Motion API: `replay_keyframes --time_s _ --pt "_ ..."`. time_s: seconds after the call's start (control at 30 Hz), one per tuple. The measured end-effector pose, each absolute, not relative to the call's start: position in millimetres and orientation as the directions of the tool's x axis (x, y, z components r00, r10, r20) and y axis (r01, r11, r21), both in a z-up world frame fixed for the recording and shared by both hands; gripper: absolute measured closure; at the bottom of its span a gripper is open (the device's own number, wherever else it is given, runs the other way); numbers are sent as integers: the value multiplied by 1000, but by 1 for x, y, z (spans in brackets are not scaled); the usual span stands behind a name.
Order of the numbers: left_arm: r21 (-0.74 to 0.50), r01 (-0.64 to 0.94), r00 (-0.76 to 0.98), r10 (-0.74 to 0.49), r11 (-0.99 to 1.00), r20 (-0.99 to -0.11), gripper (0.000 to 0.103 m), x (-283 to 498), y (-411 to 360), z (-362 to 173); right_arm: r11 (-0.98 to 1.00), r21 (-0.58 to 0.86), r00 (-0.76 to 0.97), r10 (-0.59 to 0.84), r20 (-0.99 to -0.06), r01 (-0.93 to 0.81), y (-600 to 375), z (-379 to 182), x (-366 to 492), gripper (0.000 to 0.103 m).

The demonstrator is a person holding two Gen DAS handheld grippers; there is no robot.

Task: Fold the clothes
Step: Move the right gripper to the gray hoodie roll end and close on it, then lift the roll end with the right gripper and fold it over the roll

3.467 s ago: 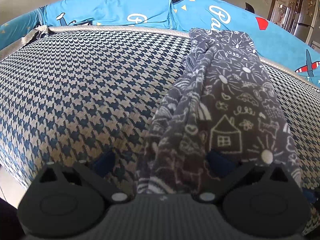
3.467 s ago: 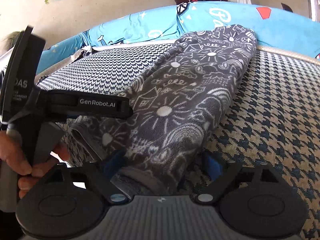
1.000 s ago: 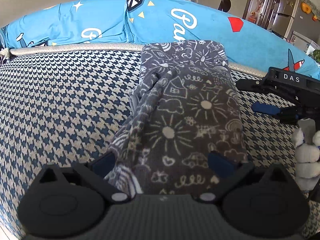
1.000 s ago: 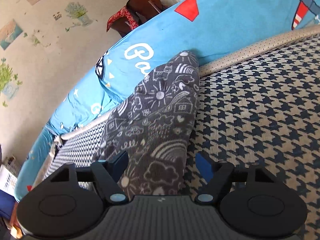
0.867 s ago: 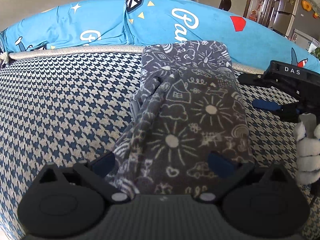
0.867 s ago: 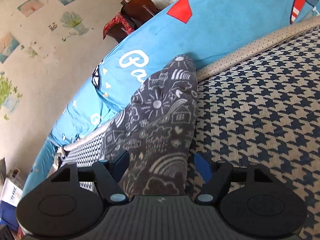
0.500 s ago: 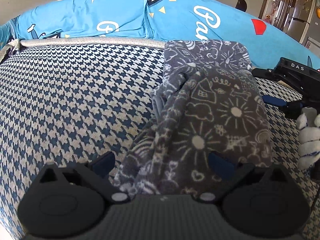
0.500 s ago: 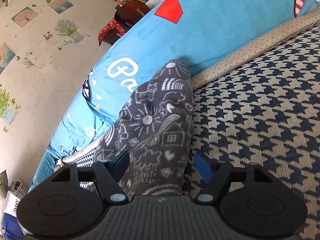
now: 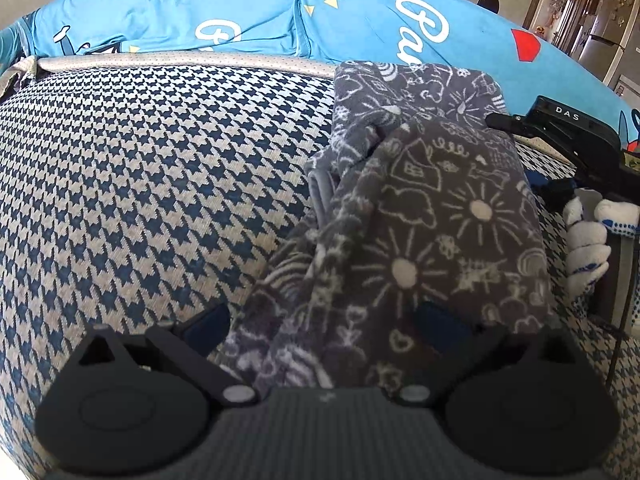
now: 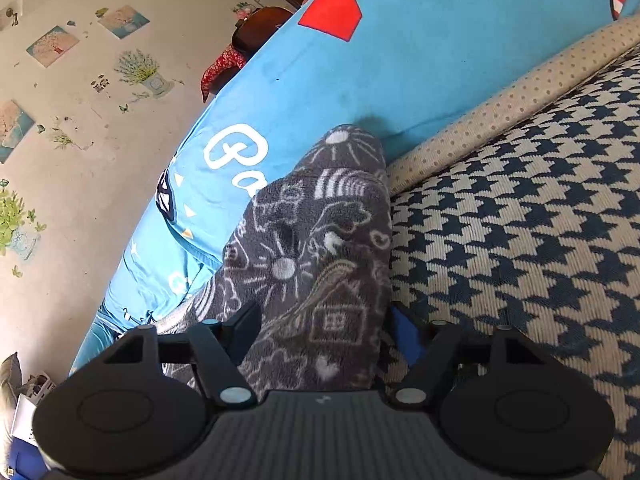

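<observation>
The grey fleece garment (image 9: 424, 216), printed with white doodles of suns, houses, clouds and hearts, lies folded into a long strip on the houndstooth sofa seat (image 9: 152, 168), its far end up against the blue cushion cover (image 9: 256, 12) at the back.

My left gripper (image 9: 326, 324) has its jaws spread wide, one blue pad on each side of the garment's near end; the left pad sits over the houndstooth just beside the cloth, the right pad lies on top of the fleece. Nothing is pinched between them. My right gripper (image 10: 322, 330) is also released, its jaws straddling the strip partway along its right side, with the fleece bulging up between the pads and touching or nearly touching both; I cannot tell if either pad presses in.

The garment's left edge is loose and rumpled, with a lighter hem (image 9: 320, 192) showing in a fold; the right edge is a smooth rounded fold. To the left of the strip the seat is open houndstooth out to the dotted beige piping (image 9: 180, 62); to the right there is open houndstooth too.

In the left wrist view my gloved right hand (image 9: 588, 240) grips the other tool, whose black body reads "DAS". White script on the blue cover shows "Pa", the rest hidden.
</observation>
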State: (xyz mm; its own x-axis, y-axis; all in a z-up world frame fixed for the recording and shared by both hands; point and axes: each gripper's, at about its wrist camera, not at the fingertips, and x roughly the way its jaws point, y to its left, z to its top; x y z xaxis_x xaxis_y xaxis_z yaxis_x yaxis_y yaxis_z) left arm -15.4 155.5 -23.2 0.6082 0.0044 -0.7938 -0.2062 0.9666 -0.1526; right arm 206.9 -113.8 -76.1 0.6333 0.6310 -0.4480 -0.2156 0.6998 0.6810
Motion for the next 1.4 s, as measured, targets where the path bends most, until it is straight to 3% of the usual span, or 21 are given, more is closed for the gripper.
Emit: replay_keyframes --time_s 0.2,0.27,0.5,0.63,1.4 --pt "-156 -203 604 -2 967 -797 0 -15 154 -24 674 711 637 640 -429 -198 -112 -88 214 70" --pt "-157 -203 602 -3 967 -798 0 -15 154 -24 649 739 637 651 -414 -183 -113 -92 214 75" --pt "-152 -201 601 0 968 -799 0 -16 151 -24 647 741 644 647 -409 -179 -110 -92 214 76" --pt "-150 -202 601 1 968 -800 0 -15 151 -24 669 725 657 622 -426 -164 -106 -89 210 85" --pt "-149 -89 642 -57 985 -764 0 -14 130 -16 828 553 813 384 -438 -93 -145 -14 157 89"
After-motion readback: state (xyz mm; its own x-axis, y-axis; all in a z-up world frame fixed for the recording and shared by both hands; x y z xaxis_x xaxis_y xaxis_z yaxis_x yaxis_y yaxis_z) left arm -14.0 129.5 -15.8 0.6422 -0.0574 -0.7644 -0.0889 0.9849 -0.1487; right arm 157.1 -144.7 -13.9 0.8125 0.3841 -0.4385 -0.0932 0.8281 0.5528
